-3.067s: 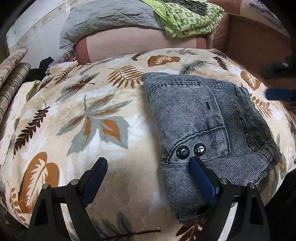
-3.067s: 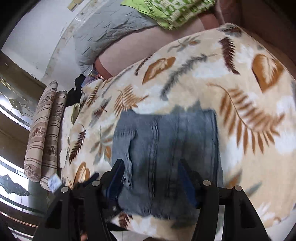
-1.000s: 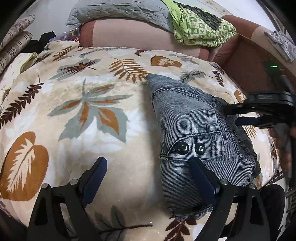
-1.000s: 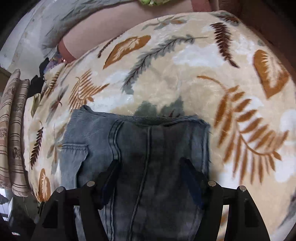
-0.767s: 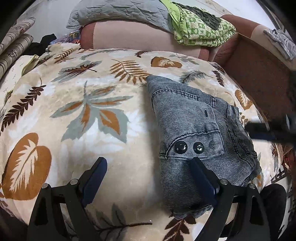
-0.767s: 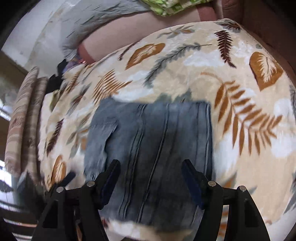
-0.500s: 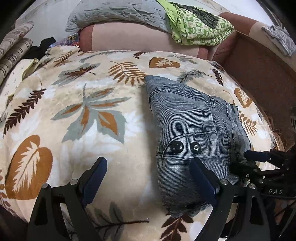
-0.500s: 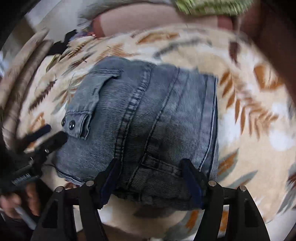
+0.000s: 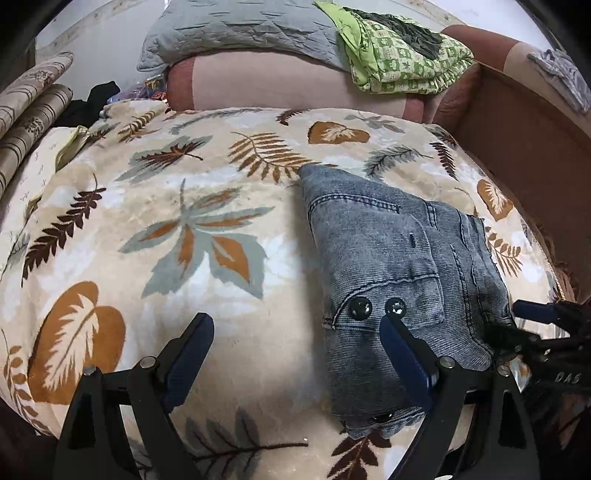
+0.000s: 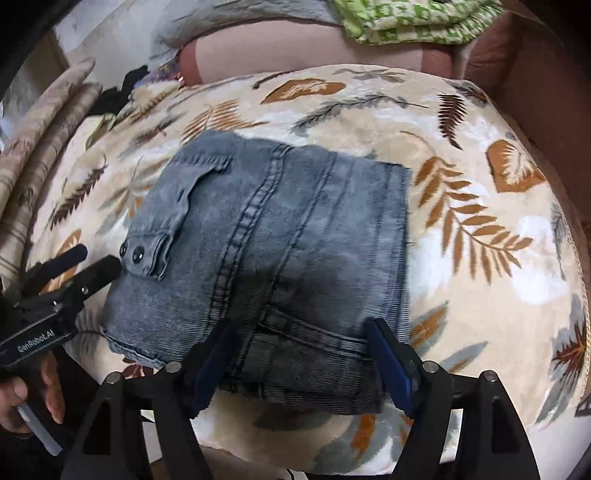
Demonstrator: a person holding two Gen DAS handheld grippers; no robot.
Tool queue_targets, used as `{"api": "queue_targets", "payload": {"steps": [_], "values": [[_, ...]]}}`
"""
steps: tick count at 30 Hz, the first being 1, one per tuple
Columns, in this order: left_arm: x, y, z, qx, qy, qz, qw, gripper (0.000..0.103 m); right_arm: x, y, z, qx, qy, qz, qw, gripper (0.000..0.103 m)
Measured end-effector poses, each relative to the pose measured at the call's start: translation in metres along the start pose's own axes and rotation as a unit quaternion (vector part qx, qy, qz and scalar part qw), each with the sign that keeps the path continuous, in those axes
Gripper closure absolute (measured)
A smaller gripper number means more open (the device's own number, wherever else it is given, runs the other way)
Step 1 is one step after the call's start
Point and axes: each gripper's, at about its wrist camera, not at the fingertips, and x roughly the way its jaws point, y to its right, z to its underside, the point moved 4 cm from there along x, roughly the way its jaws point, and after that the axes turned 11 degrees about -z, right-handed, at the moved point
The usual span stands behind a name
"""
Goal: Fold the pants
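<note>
While folded on the blanket (image 10: 480, 110), pants (image 10: 280, 236) between opening right hand-held gripper (image 10: 299, 354) jaws.

Leaf-print blanket (image 9: 155, 236), pink sofa back (image 9: 266, 85) — grey quilt (image 9: 236, 33), white wall (image 9: 96, 44)

Grey-blue corduroy pants (image 10: 280, 251), folded into compact rectangle, flat on leaf-print blanket (image 10: 480, 229); two-snap pocket flap facing up.

Faded grey-blue pants (image 9: 388, 251) on a cream blanket (image 9: 147, 229) patterned with brown and grey leaves
</note>
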Motion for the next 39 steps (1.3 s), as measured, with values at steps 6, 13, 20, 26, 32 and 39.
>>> {"api": "queue_targets", "payload": {"steps": [6,13,20,26,32,39], "values": [[0.006,0.0,-0.001,0.004,-0.007,-0.007,0.9999,0.011,-0.022,0.033,-0.001,0.058,0.03,-0.035,0.997,0.026],[0.007,0.004,0.0,0.019,-0.009,-0.02,0.9996,0.011,-0.029,0.092,0.005,0.175,0.058,-0.096,0.978,0.026],[0.007,0.005,0.001,0.019,-0.01,-0.017,0.9996,0.011,-0.015,0.112,0.017,0.23,0.071,-0.149,0.959,0.026],[0.017,-0.003,-0.005,-0.046,-0.036,0.031,0.9978,0.011,-0.016,0.119,0.018,0.244,0.073,-0.186,0.949,0.025],[0.034,0.005,-0.025,-0.089,-0.064,0.083,0.9905,0.011,-0.007,0.104,-0.005,0.235,0.046,-0.255,0.937,0.025],[0.055,0.023,-0.038,-0.079,-0.092,0.111,0.9864,0.011,0.027,0.101,-0.027,0.256,0.011,-0.242,0.936,0.024]]}}
